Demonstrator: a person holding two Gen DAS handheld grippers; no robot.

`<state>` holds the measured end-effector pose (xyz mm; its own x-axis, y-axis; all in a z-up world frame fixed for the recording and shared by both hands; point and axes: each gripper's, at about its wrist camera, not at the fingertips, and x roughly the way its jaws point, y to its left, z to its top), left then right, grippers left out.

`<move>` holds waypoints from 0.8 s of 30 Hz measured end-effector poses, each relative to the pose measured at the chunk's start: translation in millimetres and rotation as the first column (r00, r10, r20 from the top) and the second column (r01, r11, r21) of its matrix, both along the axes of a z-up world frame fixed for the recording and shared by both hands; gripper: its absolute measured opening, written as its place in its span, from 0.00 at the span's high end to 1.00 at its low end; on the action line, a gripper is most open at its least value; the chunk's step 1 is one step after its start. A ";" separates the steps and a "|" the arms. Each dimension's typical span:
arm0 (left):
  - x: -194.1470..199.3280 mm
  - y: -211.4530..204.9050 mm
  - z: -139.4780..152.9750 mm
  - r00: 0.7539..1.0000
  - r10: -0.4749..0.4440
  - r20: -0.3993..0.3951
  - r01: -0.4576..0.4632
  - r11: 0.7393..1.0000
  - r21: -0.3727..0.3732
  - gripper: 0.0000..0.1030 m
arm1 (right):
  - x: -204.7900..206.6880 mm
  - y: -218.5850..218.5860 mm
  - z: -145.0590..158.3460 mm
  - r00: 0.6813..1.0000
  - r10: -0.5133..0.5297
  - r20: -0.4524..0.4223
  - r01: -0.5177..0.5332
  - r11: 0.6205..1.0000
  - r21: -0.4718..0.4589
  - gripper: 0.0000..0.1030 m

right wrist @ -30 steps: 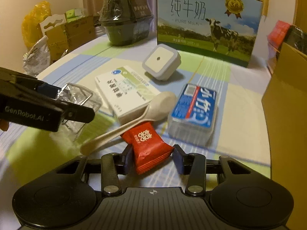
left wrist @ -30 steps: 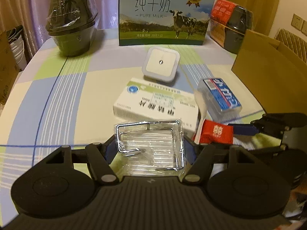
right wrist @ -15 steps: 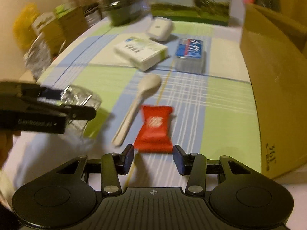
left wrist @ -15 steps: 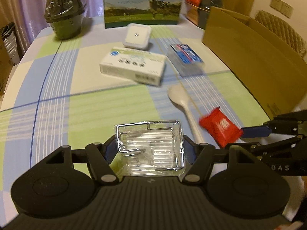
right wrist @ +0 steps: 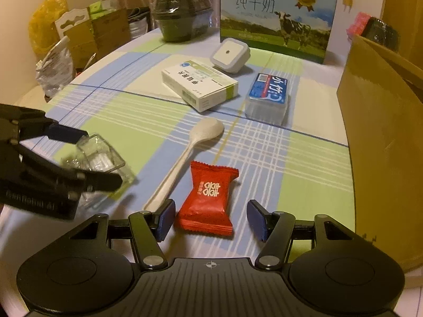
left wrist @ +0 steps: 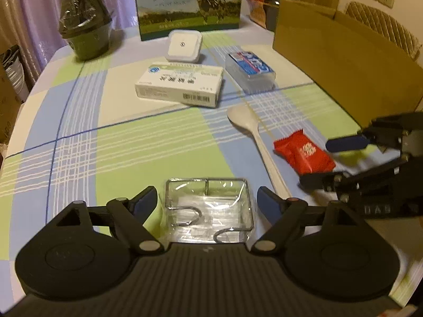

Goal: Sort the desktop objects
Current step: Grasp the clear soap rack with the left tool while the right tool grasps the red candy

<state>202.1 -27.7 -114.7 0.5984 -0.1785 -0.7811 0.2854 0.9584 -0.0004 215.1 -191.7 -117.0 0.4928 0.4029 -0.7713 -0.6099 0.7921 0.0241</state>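
Left gripper spread wide around the clear wire-framed box, pads not touching, its near edge hidden; spoon between; right gripper parted either side of the red packet on the tablecloth

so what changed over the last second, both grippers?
Both let go. The left hand-held gripper was clamped on the clear box and now stands open around it; the box sits on the table. The right hand-held gripper was shut on the red candy and is now open, candy lying between its fingers. The spoon, medicine box and the rest look unmoved.
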 end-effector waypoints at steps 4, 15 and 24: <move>3.5 -4.2 -5.8 1.000 -0.020 -0.006 0.020 1.000 0.010 0.23 | 1.9 1.3 -1.3 1.000 -0.015 -0.011 0.015 1.000 0.003 0.44; 10.0 8.3 -5.9 0.996 0.067 -0.057 -0.069 0.997 -0.040 0.39 | 5.7 6.8 -3.9 1.000 -0.004 0.000 0.004 1.000 0.005 0.44; 9.5 9.2 -1.9 0.996 0.076 -0.045 -0.078 0.995 -0.059 0.39 | 4.5 13.6 -7.9 1.000 -0.007 0.018 0.008 1.000 -0.006 0.47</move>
